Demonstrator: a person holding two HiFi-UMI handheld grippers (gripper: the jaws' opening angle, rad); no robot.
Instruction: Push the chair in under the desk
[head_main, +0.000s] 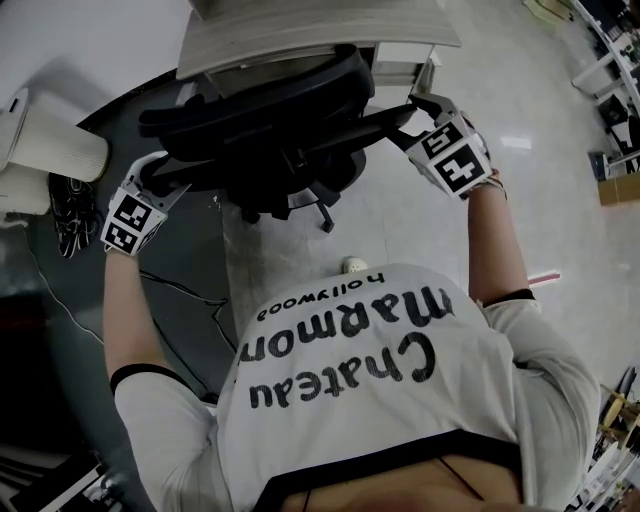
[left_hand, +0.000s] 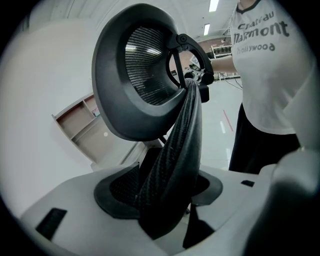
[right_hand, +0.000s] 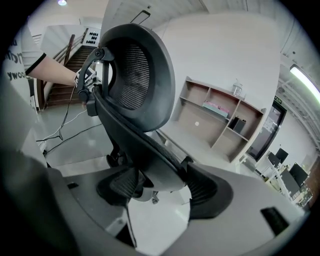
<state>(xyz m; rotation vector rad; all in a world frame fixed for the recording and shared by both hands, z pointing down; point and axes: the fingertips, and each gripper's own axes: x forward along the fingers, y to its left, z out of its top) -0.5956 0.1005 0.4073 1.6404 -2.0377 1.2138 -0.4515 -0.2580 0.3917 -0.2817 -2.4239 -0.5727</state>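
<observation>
Left gripper (head_main: 163, 177) and right gripper (head_main: 416, 112) both clamp the chair (head_main: 262, 92) — black, mesh back, thick rounded frame.

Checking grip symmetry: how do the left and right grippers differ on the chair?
The left gripper sits farther from the desk than the right gripper. The left gripper's jaws close on a woven-textured stretch of the chair back's rim; the right gripper's on a smooth stretch. Shared: each has the rim between its jaws.
</observation>
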